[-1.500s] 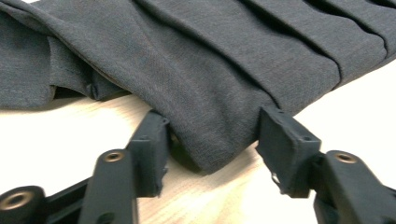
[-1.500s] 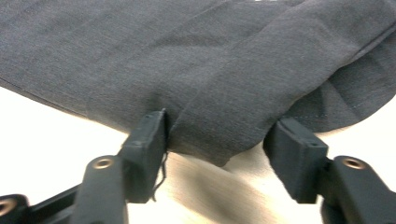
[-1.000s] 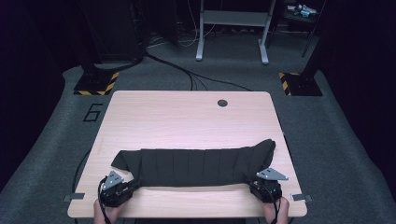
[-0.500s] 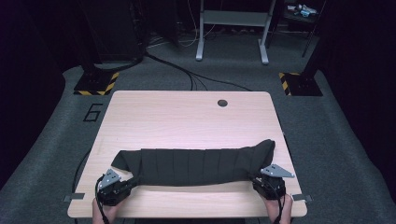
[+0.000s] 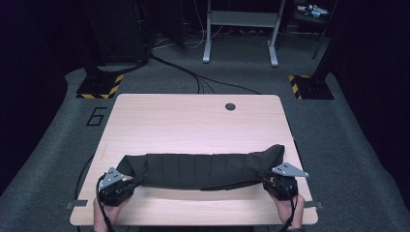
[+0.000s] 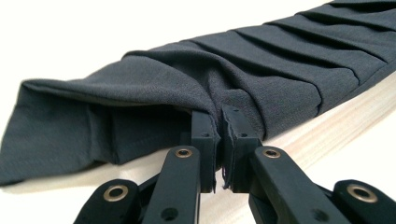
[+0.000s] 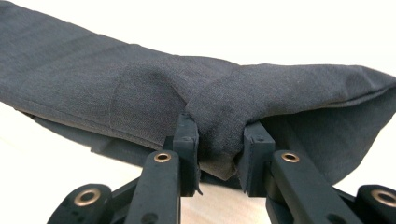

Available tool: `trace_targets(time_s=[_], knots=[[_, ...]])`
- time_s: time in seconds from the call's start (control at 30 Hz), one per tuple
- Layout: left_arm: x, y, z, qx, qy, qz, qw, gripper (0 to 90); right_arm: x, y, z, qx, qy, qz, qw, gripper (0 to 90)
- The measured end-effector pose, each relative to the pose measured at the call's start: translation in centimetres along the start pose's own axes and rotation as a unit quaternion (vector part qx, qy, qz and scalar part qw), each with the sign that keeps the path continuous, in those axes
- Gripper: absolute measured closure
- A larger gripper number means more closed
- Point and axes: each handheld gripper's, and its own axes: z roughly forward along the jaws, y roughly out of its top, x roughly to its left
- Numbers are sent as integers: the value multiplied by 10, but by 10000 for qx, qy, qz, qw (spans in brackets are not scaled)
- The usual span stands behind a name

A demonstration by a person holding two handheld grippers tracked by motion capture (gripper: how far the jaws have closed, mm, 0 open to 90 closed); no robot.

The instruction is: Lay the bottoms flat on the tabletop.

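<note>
Overall, setting: a dark room with grey carpet [image 5: 58,145]; cables run across the floor beyond the table.
Table: light wood table [image 5: 193,121], a round dark grommet [image 5: 230,106] near its far edge; the far half is bare.
Cloth: a dark grey cloth [image 5: 203,169] lies gathered into a long band across the near half of the table, running side to side, with crosswise pleats along its top; its right end rises slightly toward the table's right edge.
Cloth, left end: in the left gripper view the cloth [image 6: 243,70] folds over itself, with a loose flap spreading off to the left over the wood.
Cloth, right end: in the right gripper view the cloth [image 7: 140,88] bunches into a hump just above the jaws, its open edge hanging to the right.
Left gripper: left gripper [image 5: 126,180] at the near left corner, held by a hand [image 5: 107,217]; its jaws are almost together, pinching a thin fold of the cloth's edge, with a frayed thread showing in the narrow slit.
Right gripper: right gripper [image 5: 269,180] at the near right corner, held by a hand [image 5: 290,212]; its jaws stand somewhat wider, clamped on a thicker wad of cloth that fills the gap.
Plates: a grey three-cornered plate sits atop each gripper.
</note>
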Motion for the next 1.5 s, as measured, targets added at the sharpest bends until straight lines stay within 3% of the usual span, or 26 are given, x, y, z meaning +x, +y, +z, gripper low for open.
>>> trace_targets(time_s=[0.23,0.57,0.97,1.23,1.4,1.5], knots=[[2,17,-1,-170,85,48,9998,844,-3,19,0,-74,-3,-16,10000,724],[10,45,2,-190,113,202,9996,845,-11,39,3,-90,6,21,10000,727],[31,82,22,11,56,302,9995,845,-26,77,20,69,33,108,9999,731],[52,111,51,190,95,255,9994,844,-47,108,50,339,1,203,9992,732],[69,131,77,391,218,115,9989,843,-62,128,83,533,-77,388,9978,731],[78,139,96,606,376,65,9974,837,-67,140,105,605,-219,517,9966,709]])
